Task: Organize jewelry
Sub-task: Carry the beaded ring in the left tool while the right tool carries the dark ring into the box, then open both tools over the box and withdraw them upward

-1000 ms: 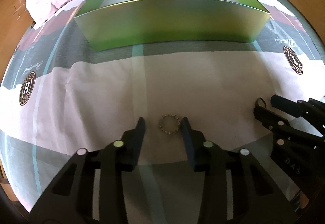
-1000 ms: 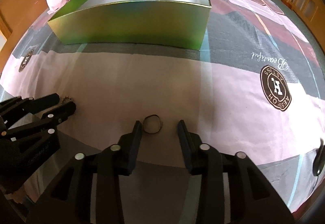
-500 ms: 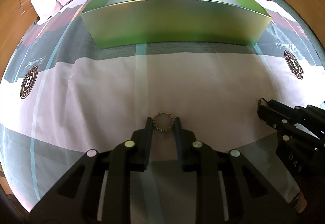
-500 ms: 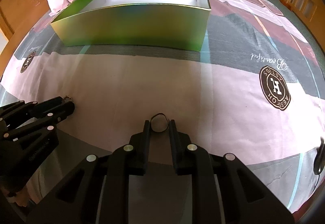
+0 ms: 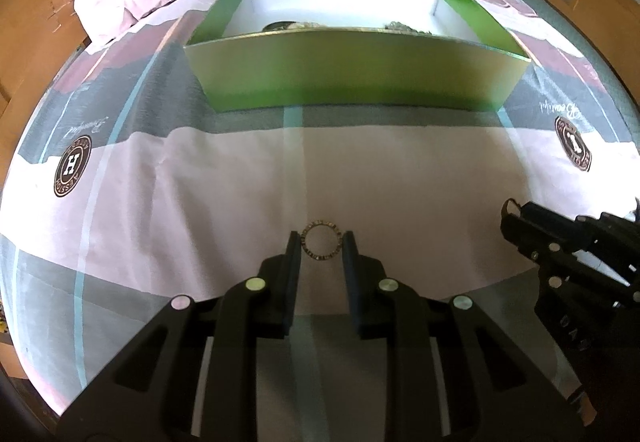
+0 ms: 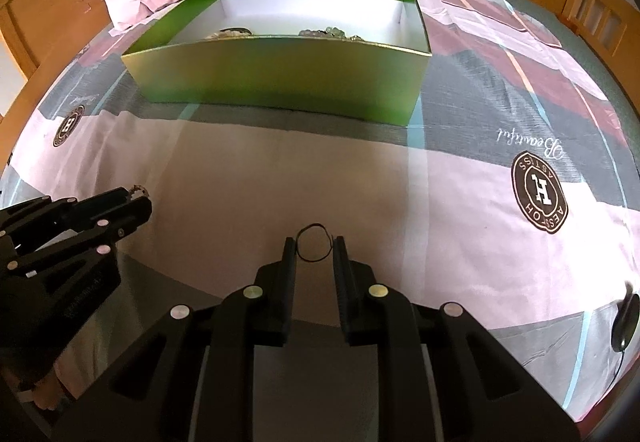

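You've got the left gripper [image 5: 321, 242] clamped on the beaded ring [image 5: 321, 240] and the right gripper [image 6: 314, 244] on the thin dark ring [image 6: 315, 243], some jewelry already in the green box [image 5: 352, 69], both rings left to drop in.

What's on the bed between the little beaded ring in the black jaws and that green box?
Nothing: in the left wrist view only bare patterned bedsheet lies between the beaded ring and the green cardboard box.

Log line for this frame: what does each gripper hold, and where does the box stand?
left gripper: shut on beaded ring | right gripper: shut on thin dark ring | green box: open, ahead on bedsheet, jewelry inside
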Tool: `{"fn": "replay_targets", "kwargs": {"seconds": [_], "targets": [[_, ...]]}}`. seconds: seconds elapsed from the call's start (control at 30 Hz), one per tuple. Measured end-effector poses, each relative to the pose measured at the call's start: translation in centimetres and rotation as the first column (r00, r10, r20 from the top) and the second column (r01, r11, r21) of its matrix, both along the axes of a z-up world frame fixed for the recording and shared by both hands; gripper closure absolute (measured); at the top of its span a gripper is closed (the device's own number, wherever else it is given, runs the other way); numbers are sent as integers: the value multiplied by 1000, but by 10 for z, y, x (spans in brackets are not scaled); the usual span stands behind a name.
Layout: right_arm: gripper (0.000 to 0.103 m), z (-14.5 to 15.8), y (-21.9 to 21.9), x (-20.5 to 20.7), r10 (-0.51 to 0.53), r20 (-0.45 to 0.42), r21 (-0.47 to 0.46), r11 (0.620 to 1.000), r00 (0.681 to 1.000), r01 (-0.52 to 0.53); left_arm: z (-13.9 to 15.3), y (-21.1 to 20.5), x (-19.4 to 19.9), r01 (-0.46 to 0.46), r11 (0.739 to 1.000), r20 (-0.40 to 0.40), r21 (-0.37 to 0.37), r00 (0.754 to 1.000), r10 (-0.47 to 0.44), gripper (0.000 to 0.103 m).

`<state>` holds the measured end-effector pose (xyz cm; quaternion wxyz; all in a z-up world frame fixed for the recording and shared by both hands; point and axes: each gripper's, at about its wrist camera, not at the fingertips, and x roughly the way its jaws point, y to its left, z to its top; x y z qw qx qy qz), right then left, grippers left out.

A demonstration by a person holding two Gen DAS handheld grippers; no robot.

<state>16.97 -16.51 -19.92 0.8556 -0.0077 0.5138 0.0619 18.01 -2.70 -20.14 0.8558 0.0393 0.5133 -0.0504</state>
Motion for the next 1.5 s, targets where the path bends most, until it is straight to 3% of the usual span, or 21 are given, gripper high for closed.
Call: {"fn": "replay_targets", "kwargs": {"seconds": [0.17, 0.33, 0.5, 0.6, 0.77, 1.07, 1.17, 1.27, 1.5], "targets": [[84, 41, -3, 15, 3, 77, 44, 999, 997, -6, 32, 11, 7, -14, 999, 54, -35, 998, 15, 82], [84, 97, -14, 67, -36, 179, 89, 996, 983, 20, 84, 16, 50, -33, 999, 151, -42, 988, 39, 82], [84, 107, -22, 124, -90, 188, 95, 993, 978, 73, 111, 18, 112, -41, 998, 211, -40, 976, 48, 82], [84, 94, -24, 152, -103, 171, 76, 993, 980, 91, 108, 15, 146, -40, 998, 202, -49, 978, 49, 82], [84, 62, -27, 190, -123, 101, 64, 991, 987, 117, 83, 4, 197, -49, 996, 121, -73, 991, 58, 82], [84, 23, -30, 203, -120, 35, 38, 992, 992, 119, 32, -5, 227, -56, 996, 30, -65, 998, 58, 82], [67, 20, -30, 200, -118, 34, 32, 993, 992, 117, 25, -3, 224, -58, 997, 24, -57, 998, 59, 77], [51, 30, -29, 185, -109, 73, 35, 994, 991, 107, 31, 0, 212, -63, 997, 49, -42, 997, 65, 53], [14, 82, -32, 129, -130, 225, 65, 991, 966, 118, 83, 18, 143, -115, 993, 208, -32, 971, 119, 20]]}}
